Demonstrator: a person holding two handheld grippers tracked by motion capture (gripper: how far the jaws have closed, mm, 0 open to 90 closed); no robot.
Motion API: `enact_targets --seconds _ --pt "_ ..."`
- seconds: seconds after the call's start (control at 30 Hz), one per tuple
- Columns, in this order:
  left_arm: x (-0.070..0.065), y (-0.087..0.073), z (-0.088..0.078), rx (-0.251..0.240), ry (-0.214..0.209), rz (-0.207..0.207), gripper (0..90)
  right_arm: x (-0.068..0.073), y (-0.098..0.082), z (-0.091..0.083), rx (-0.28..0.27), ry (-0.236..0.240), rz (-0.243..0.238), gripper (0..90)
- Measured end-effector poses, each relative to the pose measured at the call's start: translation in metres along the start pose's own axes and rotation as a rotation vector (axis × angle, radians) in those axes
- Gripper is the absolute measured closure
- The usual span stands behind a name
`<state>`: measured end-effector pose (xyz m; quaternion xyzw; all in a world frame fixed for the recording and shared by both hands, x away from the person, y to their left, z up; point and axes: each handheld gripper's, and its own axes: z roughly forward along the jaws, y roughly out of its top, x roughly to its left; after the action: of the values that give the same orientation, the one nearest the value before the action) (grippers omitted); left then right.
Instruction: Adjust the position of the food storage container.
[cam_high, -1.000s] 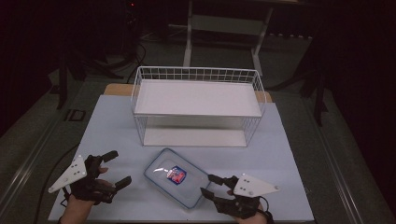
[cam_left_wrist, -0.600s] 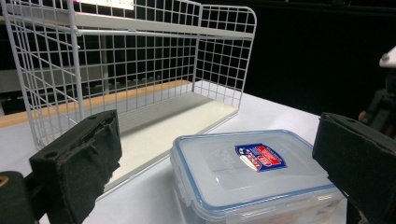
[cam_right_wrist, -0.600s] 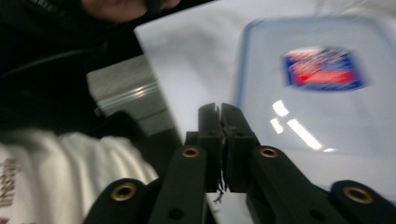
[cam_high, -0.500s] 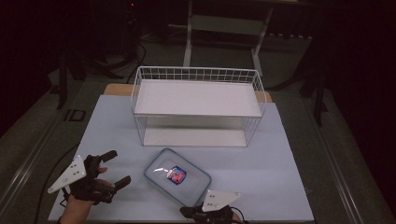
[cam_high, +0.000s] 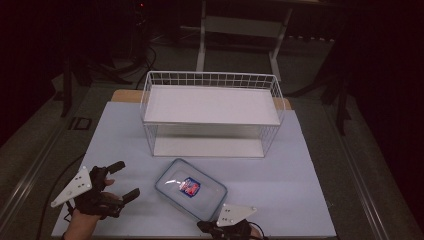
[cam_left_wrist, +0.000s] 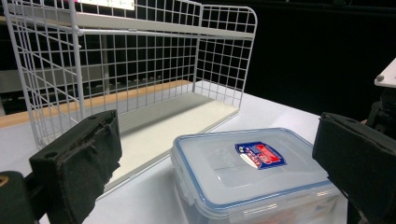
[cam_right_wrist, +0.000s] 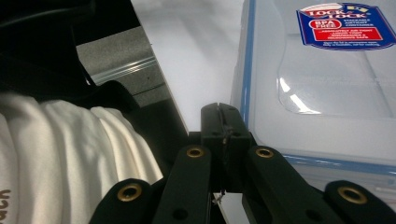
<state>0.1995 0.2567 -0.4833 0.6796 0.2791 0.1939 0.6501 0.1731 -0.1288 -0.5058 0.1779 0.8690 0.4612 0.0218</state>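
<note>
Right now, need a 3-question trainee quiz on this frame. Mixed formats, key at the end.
1. True or false: the left gripper has its jaws spread open.
2. The container on the table sits: A) on the rack's top shelf B) in front of the wire rack C) inside the rack's lower level.
3. Fill in: the right gripper has its jaws pressed ____, holding nothing.

Key: 1 true; 2 B; 3 together.
</note>
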Motion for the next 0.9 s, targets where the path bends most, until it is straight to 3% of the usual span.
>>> enact_targets --seconds 0.23,0.3,0.57,0.6,0.73,0.83,0.87,0.9 --pt "-0.001 0.0 0.0 -0.003 -0.001 0.008 1.1 -0.008 -0.003 -0.009 0.002 -0.046 0.01 90.0" --pt "0.0 0.0 0.0 -0.006 -0.003 0.01 1.1 -0.012 -0.004 -0.014 -0.007 -0.081 0.011 90.0" --pt "-0.001 0.0 0.001 -0.004 -0.003 0.008 1.2 -0.032 -0.01 -0.029 -0.022 -0.149 0.066 90.0" --pt "-0.002 0.0 0.001 -0.001 -0.004 0.01 1.1 -0.035 -0.011 -0.031 -0.014 -0.201 0.068 90.0" --pt "-0.002 0.0 0.001 0.001 -0.005 0.014 1.1 -0.041 -0.012 -0.034 -0.02 -0.228 0.104 90.0" --pt "-0.002 0.0 0.001 0.0 -0.006 0.011 1.1 -0.05 -0.014 -0.038 -0.027 -0.27 0.134 90.0" --pt "-0.002 0.0 0.002 0.0 -0.005 0.011 1.1 -0.053 -0.014 -0.039 -0.024 -0.311 0.134 90.0" --pt "-0.002 0.0 0.002 0.0 -0.006 0.011 1.1 -0.053 -0.014 -0.039 -0.024 -0.311 0.134 90.0"
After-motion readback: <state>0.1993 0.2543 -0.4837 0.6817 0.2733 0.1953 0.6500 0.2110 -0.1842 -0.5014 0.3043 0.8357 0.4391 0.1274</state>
